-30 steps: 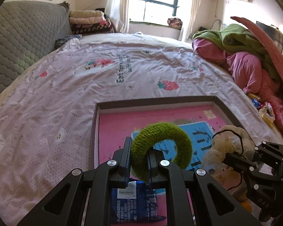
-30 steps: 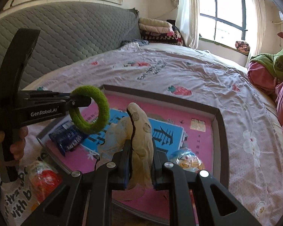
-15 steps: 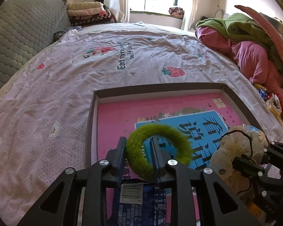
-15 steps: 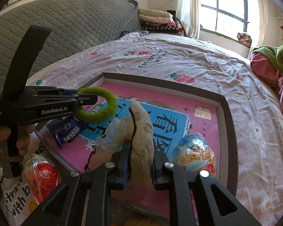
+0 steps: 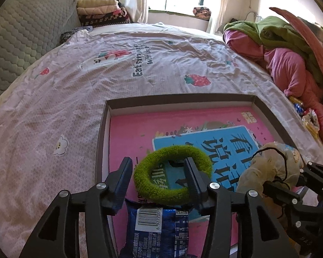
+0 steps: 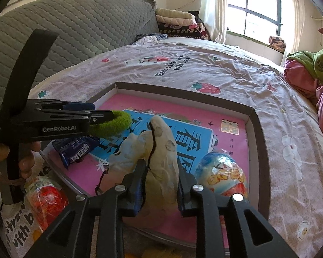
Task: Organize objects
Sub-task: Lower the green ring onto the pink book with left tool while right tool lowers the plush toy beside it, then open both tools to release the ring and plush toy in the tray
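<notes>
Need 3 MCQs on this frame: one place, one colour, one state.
1. The egg lies: A) in the tray B) on the bedsheet C) on the windowsill
2. The ring is: A) red B) green C) blue
3. The left gripper is: A) open B) shut on the ring C) out of view

Answers: 1 A, it sits on the tray's pink floor; 2 B, fuzzy green all round; 3 A, its fingers stand wide apart.

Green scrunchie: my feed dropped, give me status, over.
Left gripper open; green scrunchie loose around one finger, above box. Right gripper shut on cream pouch. Blue snack packet underneath.
</notes>
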A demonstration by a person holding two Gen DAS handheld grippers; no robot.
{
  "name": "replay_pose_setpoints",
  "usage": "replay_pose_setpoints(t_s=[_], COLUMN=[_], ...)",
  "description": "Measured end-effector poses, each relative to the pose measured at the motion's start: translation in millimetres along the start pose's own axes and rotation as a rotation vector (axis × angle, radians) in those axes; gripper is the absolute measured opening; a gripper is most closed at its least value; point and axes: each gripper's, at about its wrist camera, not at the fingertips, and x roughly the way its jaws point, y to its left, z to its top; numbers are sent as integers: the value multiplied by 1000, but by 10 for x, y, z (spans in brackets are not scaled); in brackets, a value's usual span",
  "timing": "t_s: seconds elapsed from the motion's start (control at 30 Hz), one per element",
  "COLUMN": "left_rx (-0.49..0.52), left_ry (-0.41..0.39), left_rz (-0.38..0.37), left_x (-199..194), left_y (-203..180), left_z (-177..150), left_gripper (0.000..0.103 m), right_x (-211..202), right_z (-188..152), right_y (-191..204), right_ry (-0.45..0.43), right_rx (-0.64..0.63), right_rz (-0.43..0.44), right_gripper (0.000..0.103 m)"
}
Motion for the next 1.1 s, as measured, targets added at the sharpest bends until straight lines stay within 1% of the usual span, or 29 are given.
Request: replay_pose_setpoints(t_s=[0.03,0.1,0.13,0.23,0.4,0.47,0.53,0.67,0.8,0.9,1.1], left_rx=[-8,-26,-32,-39,-35,-36,-39,-33,-34,-49,-64], left_ry=[-5,-9,-8,-5,-8,-4,-1,-10,-20,-27,-65], left_rz=[0,-2,-5,-1,3,3,2,8,11,10,3], left_x=[-8,-13,-9,-5,-12,-18,-45,-134,-236,-331,-603], left_y=[13,48,65,82,78,76,68,39,21,35,21], left_z=[7,19,25,22,25,28,31,43,46,35,1], left_gripper=[53,56,56,56,56,58,63,64,69,71,72], right_x=[-6,-31,-40,-55,-77,-103,-111,-123,-153,-195,-313], right_z=[4,19,23,29,42,50,58,63,69,94,150], right_y=[-4,-5,-9,-43,-54,-57,-57,-58,-59,-71,-100], right_ry=[-2,-15,-19,-24,-30,-39,-40,-41,-46,-55,-81], right_rx=[-2,-18,-21,-2,-3,-2,-3,0,4,12,27], right_rz=[-8,-51,-61,-51,-50,-49,-45,-40,-37,-26,-4], right_gripper=[27,30,32,34,34,34,34,34,34,34,34])
